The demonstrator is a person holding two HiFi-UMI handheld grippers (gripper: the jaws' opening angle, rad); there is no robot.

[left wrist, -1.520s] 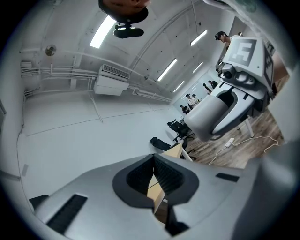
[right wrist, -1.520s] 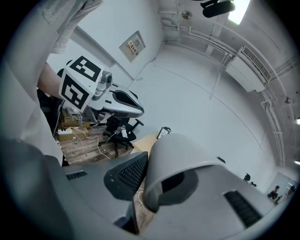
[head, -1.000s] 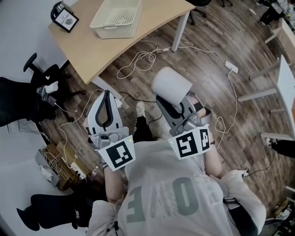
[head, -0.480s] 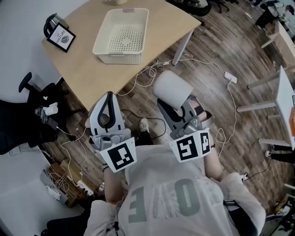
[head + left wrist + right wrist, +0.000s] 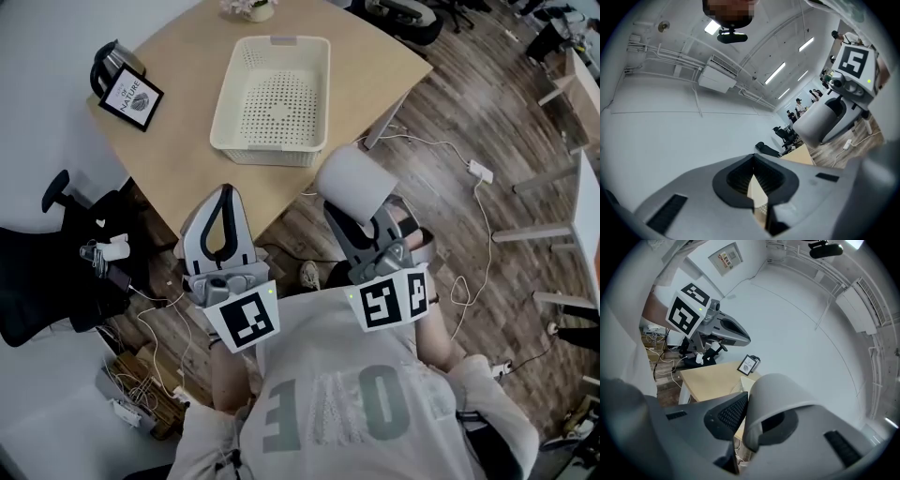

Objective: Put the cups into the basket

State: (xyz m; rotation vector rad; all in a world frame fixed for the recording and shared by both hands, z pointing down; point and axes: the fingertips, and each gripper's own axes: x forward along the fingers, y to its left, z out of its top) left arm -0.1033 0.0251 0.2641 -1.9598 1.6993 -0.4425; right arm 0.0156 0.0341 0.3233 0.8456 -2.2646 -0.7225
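Note:
A cream perforated basket (image 5: pixel 272 98) stands empty on the light wood table (image 5: pixel 178 141), just ahead of me. My right gripper (image 5: pixel 361 208) is shut on a white cup (image 5: pixel 351 183), held over the floor at the table's near edge; the cup (image 5: pixel 780 394) fills the gap between its jaws in the right gripper view. My left gripper (image 5: pixel 217 217) is shut with nothing in it, its tips over the table's near edge; in the left gripper view (image 5: pixel 757 190) the jaws meet with only a slit between them.
A framed sign (image 5: pixel 131 97) and a dark kettle (image 5: pixel 105 62) sit at the table's left corner, a small plant (image 5: pixel 249 7) at its far edge. Cables and a power strip (image 5: pixel 481 171) lie on the wood floor. A black office chair (image 5: pixel 47 272) stands at left.
The table and basket have come closer and lower in the head view as I move toward them. Both grippers keep the same pose, the cup still held.

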